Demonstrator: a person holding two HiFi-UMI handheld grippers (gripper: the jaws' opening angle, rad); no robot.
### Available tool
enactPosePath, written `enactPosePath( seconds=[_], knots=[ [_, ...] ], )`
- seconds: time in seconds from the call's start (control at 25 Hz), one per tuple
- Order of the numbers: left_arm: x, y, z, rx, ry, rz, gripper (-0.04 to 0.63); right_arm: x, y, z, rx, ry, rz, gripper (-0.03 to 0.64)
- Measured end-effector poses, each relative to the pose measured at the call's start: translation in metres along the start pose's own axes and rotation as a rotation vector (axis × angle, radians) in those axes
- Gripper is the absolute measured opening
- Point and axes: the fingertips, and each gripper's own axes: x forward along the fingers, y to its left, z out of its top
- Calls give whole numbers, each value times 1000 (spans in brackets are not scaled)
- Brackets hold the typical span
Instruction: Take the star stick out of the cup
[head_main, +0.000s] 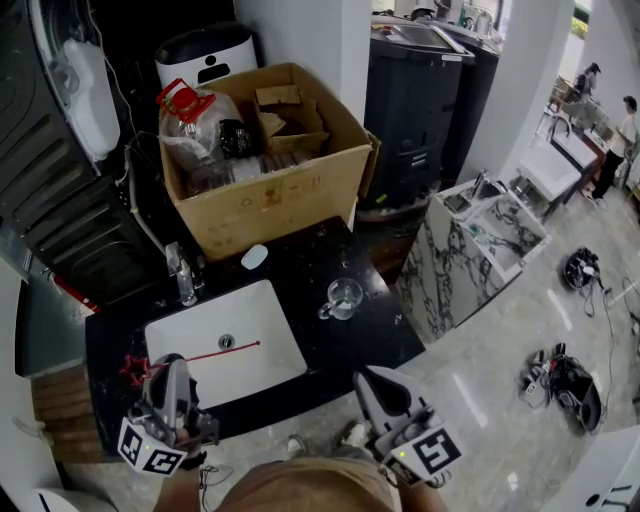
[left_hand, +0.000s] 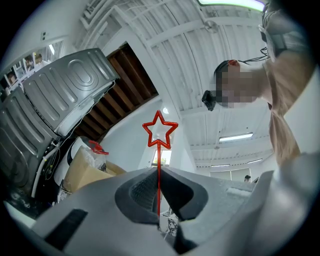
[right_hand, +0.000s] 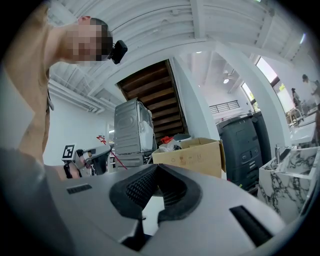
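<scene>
My left gripper (head_main: 172, 365) is shut on the thin red star stick (head_main: 215, 351) over the front left corner of the white sink. In the head view the star end points left and the plain end reaches right across the basin. In the left gripper view the star stick (left_hand: 159, 134) rises straight out from between the closed pads of the left gripper (left_hand: 159, 172), star uppermost. The clear glass cup (head_main: 343, 297) stands apart on the black counter, right of the sink. My right gripper (head_main: 367, 377) is low by the counter's front edge, shut and holding nothing; the right gripper (right_hand: 156, 167) faces the box.
A white sink (head_main: 255, 315) with a faucet (head_main: 183, 275) is set in the black counter (head_main: 340, 345). A cardboard box (head_main: 270, 195) of bottles and packaging fills the counter's back. A marbled unit (head_main: 480, 240) stands to the right, on a grey floor with cables.
</scene>
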Motion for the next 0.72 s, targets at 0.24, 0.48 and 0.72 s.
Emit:
enactPosePath(
  seconds=[0.24, 0.48, 0.72],
  knots=[
    [-1, 0, 3, 7, -2, 10, 8, 4, 1, 3, -3, -8, 26, -2],
    [2, -1, 4, 13, -7, 13, 8, 5, -1, 1, -2, 3, 42, -2],
    [5, -4, 3, 10, -8, 16, 8, 5, -3, 3, -4, -4, 56, -2]
  ],
)
